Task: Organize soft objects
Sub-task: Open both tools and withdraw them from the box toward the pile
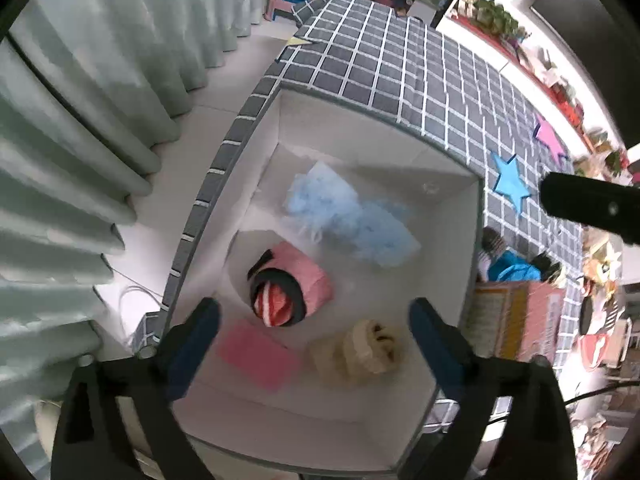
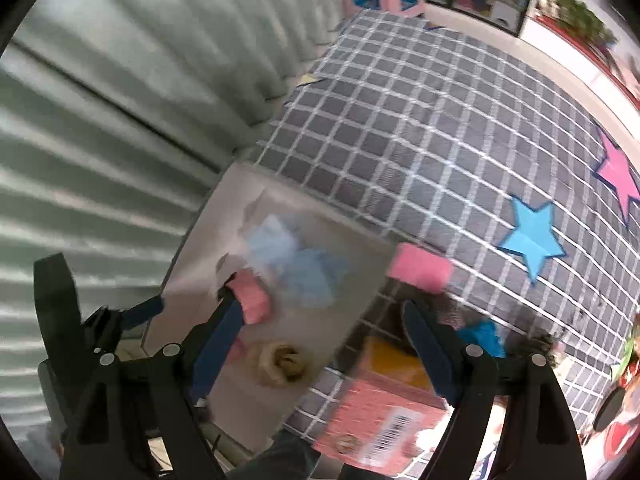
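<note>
A white open box (image 1: 460, 264) stands on the grey checked tablecloth (image 1: 400, 68). In it lie a light blue mesh puff (image 1: 348, 220), a pink roll with a red striped ball (image 1: 292, 284), a pink sponge (image 1: 256, 356) and a beige loofah (image 1: 360, 348). My left gripper (image 1: 314, 344) is open and empty above the box. My right gripper (image 2: 320, 352) is open and empty over the box's right edge (image 2: 360, 296). A pink sponge (image 2: 420, 268) lies on the cloth just outside the box. The right view is blurred.
A pink carton (image 2: 380, 420) lies beside the box. A blue cloth item (image 2: 480, 336) and dark soft things lie near it. Blue (image 2: 532, 236) and pink (image 2: 620, 176) paper stars mark the cloth. Curtains (image 1: 80, 140) hang on the left.
</note>
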`<state>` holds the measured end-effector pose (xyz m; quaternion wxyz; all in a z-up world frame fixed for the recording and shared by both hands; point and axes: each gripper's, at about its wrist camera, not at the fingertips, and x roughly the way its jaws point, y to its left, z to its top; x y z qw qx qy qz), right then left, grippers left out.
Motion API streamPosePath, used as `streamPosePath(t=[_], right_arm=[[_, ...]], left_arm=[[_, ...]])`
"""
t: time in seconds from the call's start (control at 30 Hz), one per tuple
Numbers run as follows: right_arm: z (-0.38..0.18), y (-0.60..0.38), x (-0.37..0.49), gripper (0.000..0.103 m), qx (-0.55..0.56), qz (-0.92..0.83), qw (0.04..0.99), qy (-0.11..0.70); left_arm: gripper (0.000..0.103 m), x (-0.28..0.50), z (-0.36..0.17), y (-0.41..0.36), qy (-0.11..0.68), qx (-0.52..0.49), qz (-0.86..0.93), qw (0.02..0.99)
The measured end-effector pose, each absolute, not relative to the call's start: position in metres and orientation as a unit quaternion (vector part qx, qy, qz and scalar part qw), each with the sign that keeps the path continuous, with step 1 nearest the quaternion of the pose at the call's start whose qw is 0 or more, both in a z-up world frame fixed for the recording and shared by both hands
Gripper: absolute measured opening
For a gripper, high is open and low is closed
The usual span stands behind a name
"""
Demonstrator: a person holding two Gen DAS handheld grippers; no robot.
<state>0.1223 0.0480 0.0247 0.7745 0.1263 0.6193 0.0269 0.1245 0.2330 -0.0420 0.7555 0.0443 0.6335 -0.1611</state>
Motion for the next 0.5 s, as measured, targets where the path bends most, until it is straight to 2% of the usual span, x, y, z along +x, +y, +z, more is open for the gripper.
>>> streamPosePath(t=[0.13, 0.5], right_arm=[[0.023, -0.005, 0.11, 0.084, 0.153, -0.016, 0.772, 0.617], [-0.015, -0.131, 0.037, 0.084, 0.262, -0.121, 0.729, 0.621]], left_arm=[[0.103, 0.13, -0.037, 0.218, 0.629, 0.032, -0.174, 0.757], [0.103, 0.127, -0.005, 0.135, 0.621, 0.081, -0.237, 0.743]])
